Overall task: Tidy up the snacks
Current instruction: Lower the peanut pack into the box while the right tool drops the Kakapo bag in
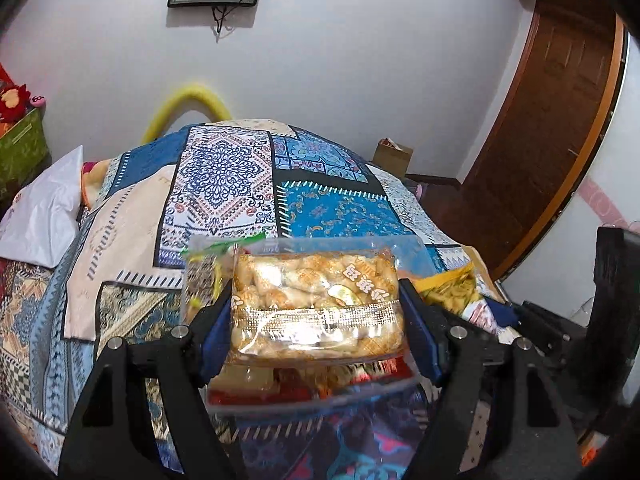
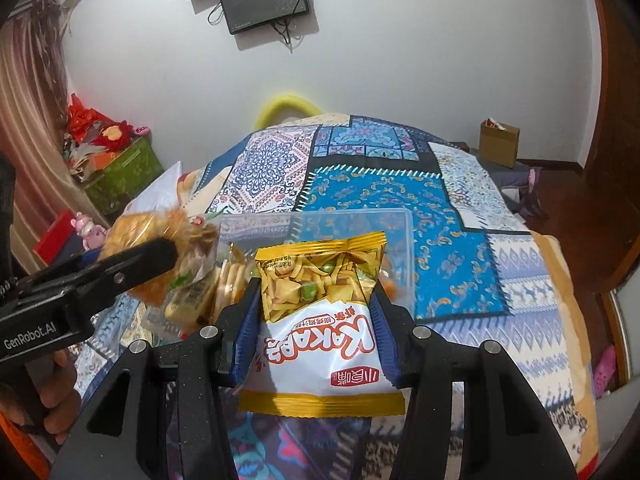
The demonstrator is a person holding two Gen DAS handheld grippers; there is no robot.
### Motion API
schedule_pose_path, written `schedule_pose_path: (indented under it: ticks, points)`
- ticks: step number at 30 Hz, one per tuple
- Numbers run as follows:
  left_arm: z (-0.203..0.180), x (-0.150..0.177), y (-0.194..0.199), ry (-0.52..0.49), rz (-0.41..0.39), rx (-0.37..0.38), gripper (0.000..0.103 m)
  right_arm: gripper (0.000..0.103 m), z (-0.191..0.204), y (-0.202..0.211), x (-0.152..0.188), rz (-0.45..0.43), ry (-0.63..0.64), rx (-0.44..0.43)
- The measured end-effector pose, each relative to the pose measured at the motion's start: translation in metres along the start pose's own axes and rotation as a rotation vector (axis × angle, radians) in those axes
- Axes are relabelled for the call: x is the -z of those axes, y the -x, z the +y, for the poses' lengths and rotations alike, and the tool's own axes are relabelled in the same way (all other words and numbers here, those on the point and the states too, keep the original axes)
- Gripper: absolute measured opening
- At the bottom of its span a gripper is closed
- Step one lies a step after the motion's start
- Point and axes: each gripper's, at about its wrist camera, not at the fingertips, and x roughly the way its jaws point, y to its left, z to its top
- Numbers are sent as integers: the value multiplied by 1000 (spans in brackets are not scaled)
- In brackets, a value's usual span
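Snacks lie in the clear bin [image 2: 394, 220]; left tongs [image 1: 316, 312] grip biscuits [image 1: 316, 292], right tongs [image 2: 316, 320] a Kakabi bag [image 2: 320, 320]

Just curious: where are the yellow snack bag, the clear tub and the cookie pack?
yellow snack bag [image 2: 320, 320]: right wrist view, white front.
clear tub [image 2: 404, 220]: right wrist view, far rim.
cookie pack [image 1: 316, 304]: left wrist view, middle.

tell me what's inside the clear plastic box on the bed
In the clear plastic box, round crackers in clear wrap show behind the yellow snack bag held in the right gripper. That bag covers the rest.
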Motion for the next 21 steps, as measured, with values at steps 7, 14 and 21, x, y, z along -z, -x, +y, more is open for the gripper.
schedule_pose_path:
  ticks: [7,14,21]
  points:
    - [-2,-7,-40,0,62,-20,75,47,2,-27,3,52,22,-4]
    - [-2,0,-64,-1,101,-32,75,48,5,-38,8,74,41,-12]
    - [-7,4,-68,-20,141,-16,77,55,4,-36,9,92,46,1]
